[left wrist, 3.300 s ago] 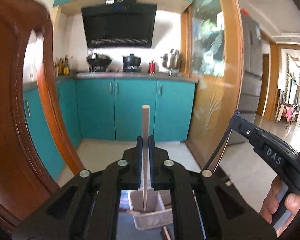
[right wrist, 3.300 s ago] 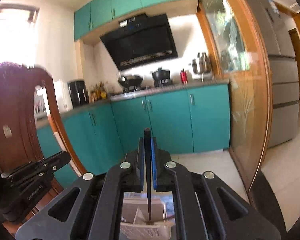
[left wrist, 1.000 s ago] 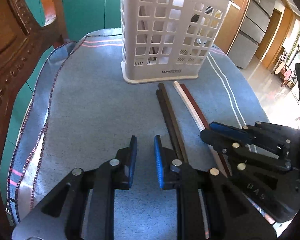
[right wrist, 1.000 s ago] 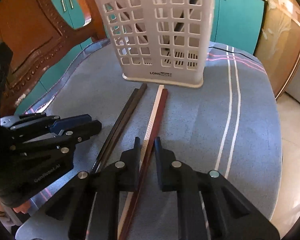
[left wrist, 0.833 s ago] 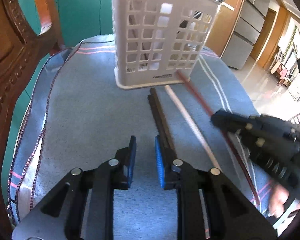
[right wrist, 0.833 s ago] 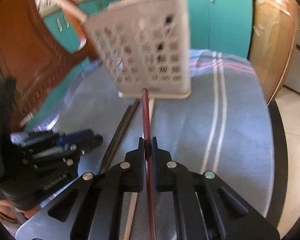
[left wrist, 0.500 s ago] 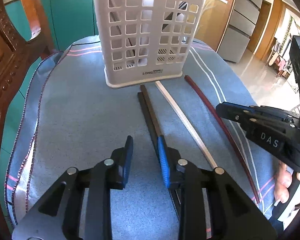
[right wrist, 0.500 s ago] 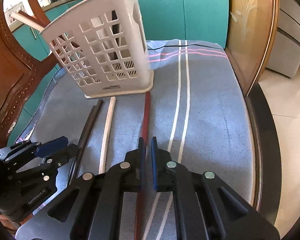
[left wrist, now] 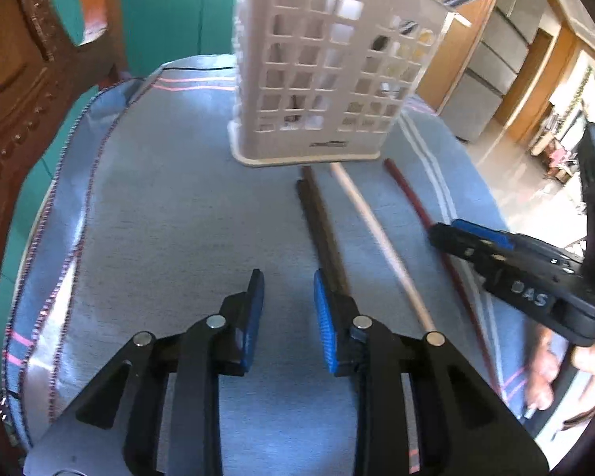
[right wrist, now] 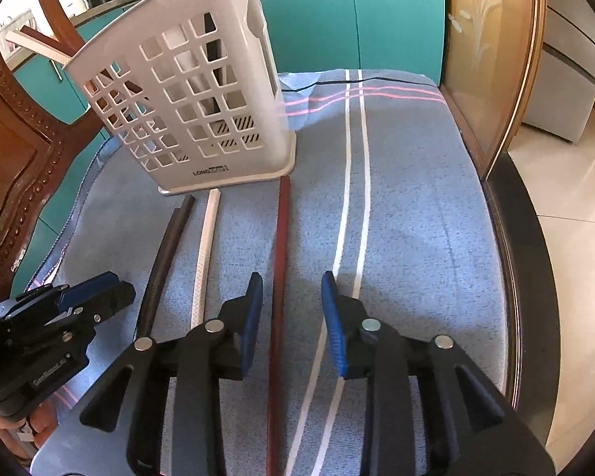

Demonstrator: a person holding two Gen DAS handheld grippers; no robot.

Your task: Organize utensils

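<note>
A white lattice utensil basket [left wrist: 329, 75] [right wrist: 194, 91] stands on the blue cloth, with utensils leaning inside it. In front of it lie a dark brown chopstick pair [left wrist: 321, 230] [right wrist: 162, 261], a white chopstick [left wrist: 377, 234] [right wrist: 206, 246] and a red-brown chopstick [left wrist: 424, 218] [right wrist: 279, 269]. My left gripper [left wrist: 288, 289] is open and empty, just left of the dark pair. My right gripper [right wrist: 292, 289] is open, with the red-brown chopstick lying loose on the cloth between its jaws.
The blue cloth [right wrist: 416, 206] with white and pink stripes covers a round table. A carved wooden chair back [left wrist: 16, 79] stands at the left edge. Teal cabinets [right wrist: 357, 12] and a wood-framed glass door [right wrist: 492, 51] lie beyond the table.
My right gripper, shut on the red-brown chopstick half a second ago, has opened and the stick lies on the cloth. My left gripper has opened wider beside the dark pair.
</note>
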